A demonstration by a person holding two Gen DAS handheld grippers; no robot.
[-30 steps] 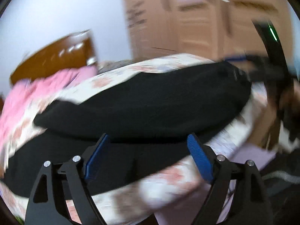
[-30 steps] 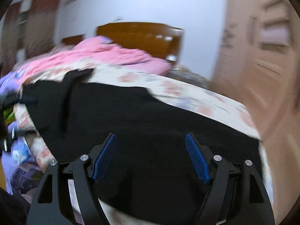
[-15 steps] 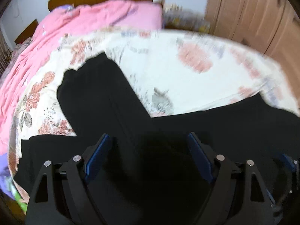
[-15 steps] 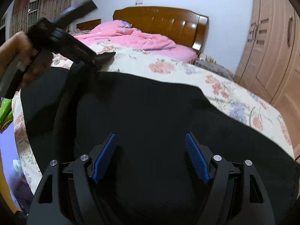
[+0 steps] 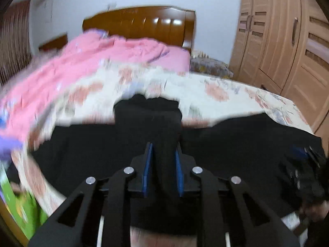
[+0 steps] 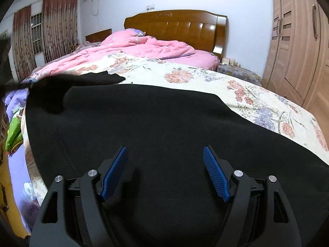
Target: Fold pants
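Left gripper (image 5: 162, 169): your jaws pinch a gathered band of the black pants (image 6: 164, 133), likely to carry one leg over for the fold. Right gripper (image 6: 164, 170): jaws spread, hovering above cloth. Pants: flat along the near edge of the floral bed (image 6: 205, 78).

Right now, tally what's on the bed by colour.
Black: 1, the pants, one leg clamped in the left gripper
Pink: 1, the quilt
Floral cream: 1, the bedspread
Total: 3
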